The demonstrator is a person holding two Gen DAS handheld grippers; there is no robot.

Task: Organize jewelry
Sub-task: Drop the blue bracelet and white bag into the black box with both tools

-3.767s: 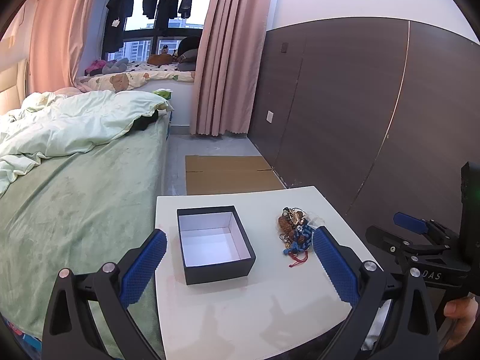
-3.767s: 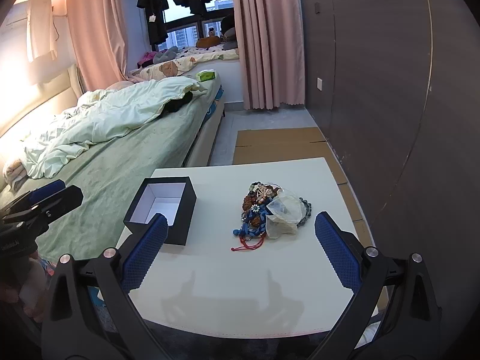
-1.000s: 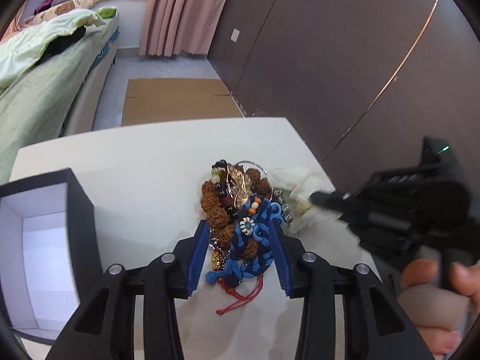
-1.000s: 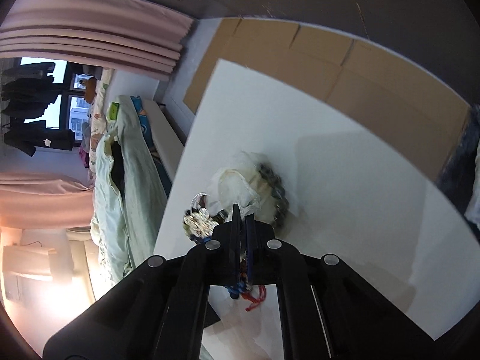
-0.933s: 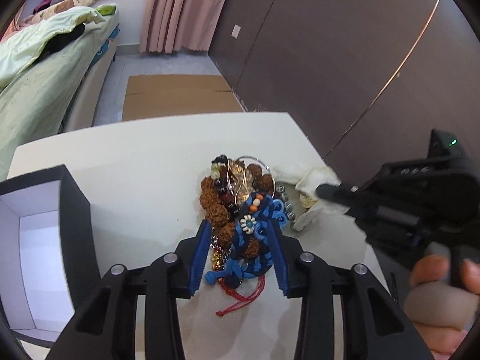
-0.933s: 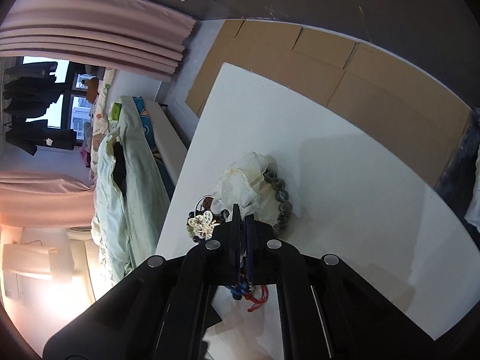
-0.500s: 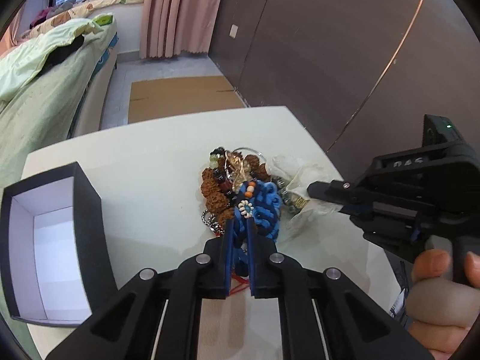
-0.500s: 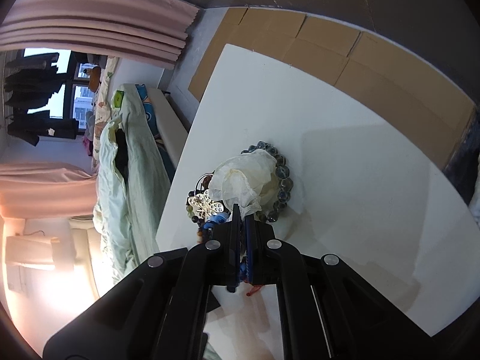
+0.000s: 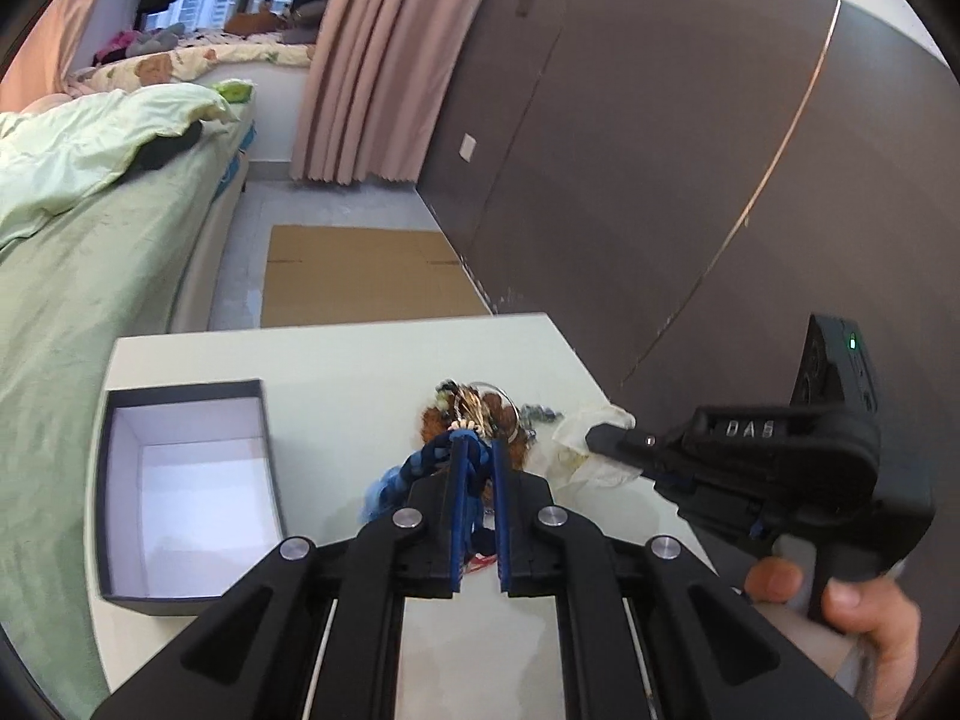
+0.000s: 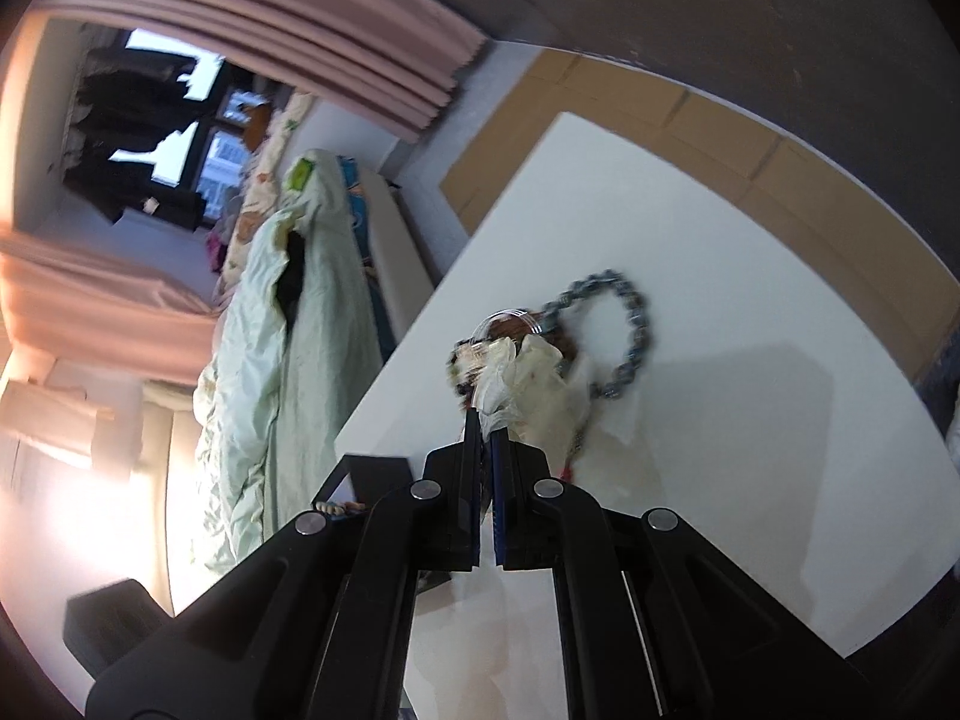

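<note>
On the table (image 9: pixel 336 360): jewelry pile (image 9: pixel 480 414), at 3 o'clock of your open black box (image 9: pixel 186 480).
Left gripper (image 9: pixel 477 450): your fingers clamped on the blue braided piece (image 9: pixel 420 468).
Right gripper (image 10: pixel 486 426): your fingers pinched on the crumpled plastic bag (image 10: pixel 534 378).
Grey bead bracelet (image 10: pixel 630 324): lying at 2 o'clock of the bag.

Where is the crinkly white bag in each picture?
Left wrist view: the crinkly white bag is right of centre, pinched by the right claw.
Right wrist view: the bag sits at centre, just above the claw tips.
Shared landmark: the dark bead bracelet, which touches the bag.
</note>
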